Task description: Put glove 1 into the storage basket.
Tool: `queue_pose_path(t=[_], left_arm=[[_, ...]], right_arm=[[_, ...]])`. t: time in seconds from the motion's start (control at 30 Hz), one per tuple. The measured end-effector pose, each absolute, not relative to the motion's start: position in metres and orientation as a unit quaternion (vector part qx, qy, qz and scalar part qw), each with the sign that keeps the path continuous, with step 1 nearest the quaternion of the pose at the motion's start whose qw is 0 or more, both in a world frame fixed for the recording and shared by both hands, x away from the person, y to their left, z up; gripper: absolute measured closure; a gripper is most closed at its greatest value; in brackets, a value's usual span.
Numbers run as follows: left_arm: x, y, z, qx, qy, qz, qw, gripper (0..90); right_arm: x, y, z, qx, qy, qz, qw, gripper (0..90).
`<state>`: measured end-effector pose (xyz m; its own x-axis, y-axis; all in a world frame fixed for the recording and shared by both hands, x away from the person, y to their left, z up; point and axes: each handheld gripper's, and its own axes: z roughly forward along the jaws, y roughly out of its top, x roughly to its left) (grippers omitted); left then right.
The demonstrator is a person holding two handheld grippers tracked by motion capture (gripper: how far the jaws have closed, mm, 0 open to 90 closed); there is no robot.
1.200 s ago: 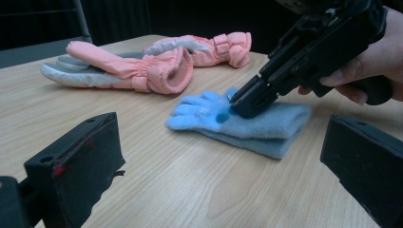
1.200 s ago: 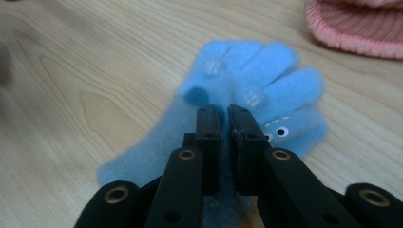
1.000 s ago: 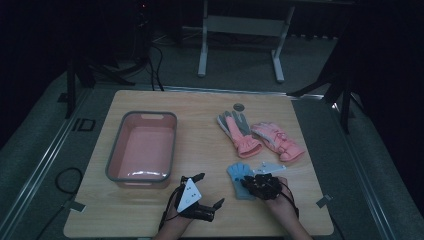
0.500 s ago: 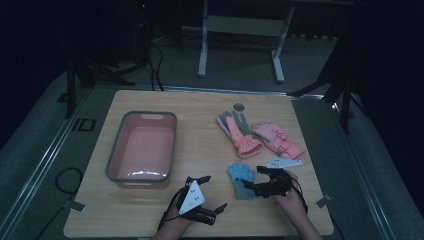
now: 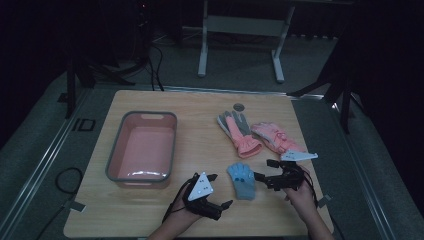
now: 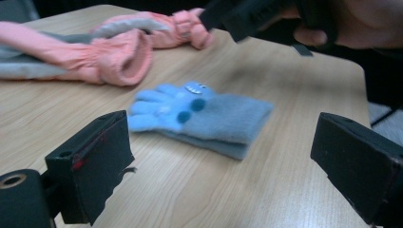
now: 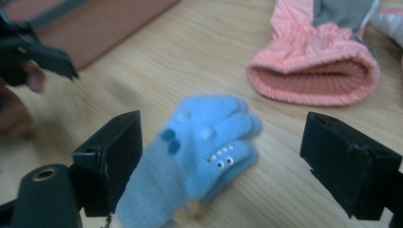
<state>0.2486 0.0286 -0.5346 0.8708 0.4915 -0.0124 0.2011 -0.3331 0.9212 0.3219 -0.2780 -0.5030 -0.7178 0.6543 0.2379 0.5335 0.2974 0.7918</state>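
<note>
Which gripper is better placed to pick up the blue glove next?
Likely right: the right gripper is open, jaws nearly at the blue glove; the left gripper sits slightly farther off.

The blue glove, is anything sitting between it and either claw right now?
Nothing visible. The blue glove lies flat on bare table between the left claw and right claw, both open. The pink gloves lie farther back, out of the way.

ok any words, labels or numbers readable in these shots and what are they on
"ID": dark letters on the grey floor left of the table.
Nothing else reads: the blue glove carries only dots and a toothy face, no lettering; the pink basin and pink gloves show none.
</note>
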Motion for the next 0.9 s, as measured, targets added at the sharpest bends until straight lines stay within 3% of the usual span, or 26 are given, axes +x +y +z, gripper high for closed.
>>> queue_pose_path(t=[0.17,0.33,0.43,0.53,0.73,0.9], left_arm=[[0.250,0.012,-0.531,0.825,0.148,0.139,0.527,14.7],[0.257,-0.003,-0.536,0.846,0.128,0.138,0.499,15.5],[0.258,-0.011,-0.539,0.866,0.097,0.148,0.468,16.5],[0.263,-0.016,-0.539,0.872,0.080,0.143,0.461,19.7],[0.270,-0.030,-0.544,0.881,0.048,0.142,0.449,24.0],[0.275,-0.035,-0.551,0.895,0.033,0.146,0.420,33.8]], right_arm=[[0.331,-0.277,-0.503,0.385,0.794,0.468,0.037,14.0],[0.338,-0.265,-0.511,0.373,0.803,0.465,0.028,14.7],[0.341,-0.258,-0.515,0.379,0.807,0.450,0.053,28.0],[0.347,-0.252,-0.521,0.385,0.810,0.440,0.046,33.8],[0.354,-0.240,-0.532,0.400,0.814,0.418,0.057,34.1],[0.353,-0.233,-0.542,0.405,0.819,0.403,0.062,31.2]])
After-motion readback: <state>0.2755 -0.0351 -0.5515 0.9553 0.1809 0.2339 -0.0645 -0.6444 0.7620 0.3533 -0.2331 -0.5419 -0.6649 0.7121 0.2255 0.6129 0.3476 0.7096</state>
